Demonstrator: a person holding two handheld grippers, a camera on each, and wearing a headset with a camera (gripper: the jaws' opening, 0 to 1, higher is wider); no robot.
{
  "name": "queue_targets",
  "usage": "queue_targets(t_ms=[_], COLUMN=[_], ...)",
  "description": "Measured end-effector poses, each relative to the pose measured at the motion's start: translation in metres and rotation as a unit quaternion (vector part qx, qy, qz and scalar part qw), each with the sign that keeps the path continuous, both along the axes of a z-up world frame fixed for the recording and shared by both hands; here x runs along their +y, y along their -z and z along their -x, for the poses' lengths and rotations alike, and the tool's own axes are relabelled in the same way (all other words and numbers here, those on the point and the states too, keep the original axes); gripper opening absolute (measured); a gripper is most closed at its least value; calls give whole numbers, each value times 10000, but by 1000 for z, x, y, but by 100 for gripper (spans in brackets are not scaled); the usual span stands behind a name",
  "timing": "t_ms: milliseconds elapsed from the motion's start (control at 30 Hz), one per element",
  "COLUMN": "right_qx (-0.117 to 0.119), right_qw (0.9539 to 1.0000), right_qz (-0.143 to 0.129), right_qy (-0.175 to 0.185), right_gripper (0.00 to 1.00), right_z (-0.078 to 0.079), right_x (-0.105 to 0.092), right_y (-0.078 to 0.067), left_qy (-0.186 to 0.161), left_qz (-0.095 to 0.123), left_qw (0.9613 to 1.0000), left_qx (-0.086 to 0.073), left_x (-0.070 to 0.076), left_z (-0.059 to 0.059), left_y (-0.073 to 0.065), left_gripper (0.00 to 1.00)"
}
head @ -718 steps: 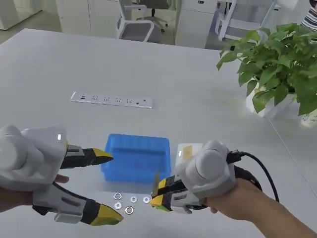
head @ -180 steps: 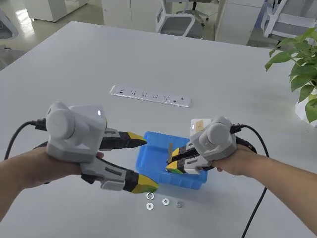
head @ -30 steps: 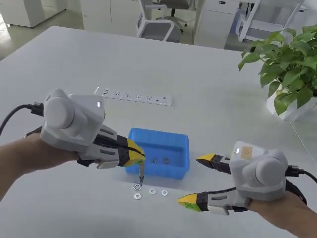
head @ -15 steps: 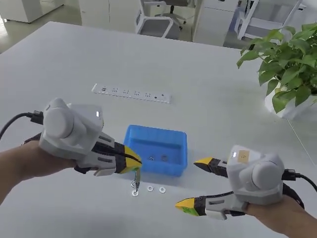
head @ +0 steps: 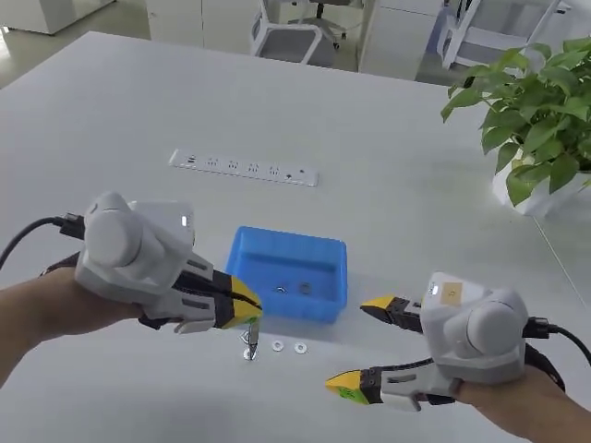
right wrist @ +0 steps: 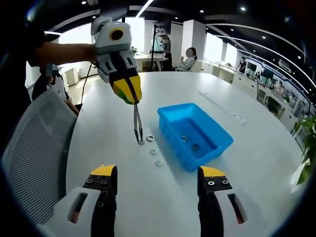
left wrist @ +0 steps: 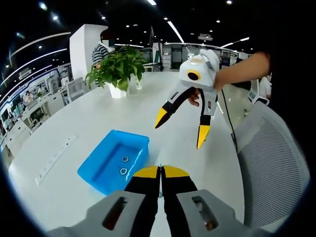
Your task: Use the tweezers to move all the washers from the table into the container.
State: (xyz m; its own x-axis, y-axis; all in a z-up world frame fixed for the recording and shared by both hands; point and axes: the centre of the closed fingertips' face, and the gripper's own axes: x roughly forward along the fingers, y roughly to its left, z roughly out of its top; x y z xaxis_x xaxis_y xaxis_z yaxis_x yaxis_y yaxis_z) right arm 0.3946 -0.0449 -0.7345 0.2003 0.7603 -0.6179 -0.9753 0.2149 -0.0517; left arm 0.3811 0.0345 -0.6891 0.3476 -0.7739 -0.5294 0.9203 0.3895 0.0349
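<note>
You work at a broad, pale grey table (head: 138, 101) in an open office. Swivel chairs (head: 286, 37) stand beyond its far edge, a leafy potted plant (head: 526, 101) sits to your right, and a white power strip (head: 244, 170) lies flat well behind the work. The tabletop looks smooth and hard, so small metal parts will probably skate on it.

A shallow blue container (head: 288, 242) sits in front of you, open-topped, with two washers (head: 305, 288) already on its floor. Your right gripper (head: 348, 342) hovers near its right corner, jaws spread wide and empty. Your left gripper (head: 247, 309) is clamped tight on the top of the tweezers (head: 251, 340), which hang point-down just in front of the container's near wall.

Three more washers lie in a short row on the table beside that wall. The tweezer tips touch down at the leftmost one, but whether they grip it is too small to tell. The washers are likely light, stiff, thin and slippery. They lie flat, so pinch across the ring, one tip through the hole and one outside the rim, and lift gently.
</note>
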Motion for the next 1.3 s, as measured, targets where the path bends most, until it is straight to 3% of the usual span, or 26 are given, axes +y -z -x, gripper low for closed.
queue_targets(t_ms=[533,933,1300], right_qx=[4,2,-29], right_qw=[10000,9997,9963], right_qz=[32,-54,-142], right_qy=[-35,-219,-847], right_gripper=[66,62,49], right_z=[1,3,7], right_x=[0,12,41], right_y=[0,-2,1], left_qy=[8,88,160], left_qz=[-31,-75,-141], left_qw=[10000,9999,9997], left_qx=[66,60,96], left_x=[-2,-4,-4], left_z=[3,5,5], left_y=[2,2,2], left_gripper=[4,4,4])
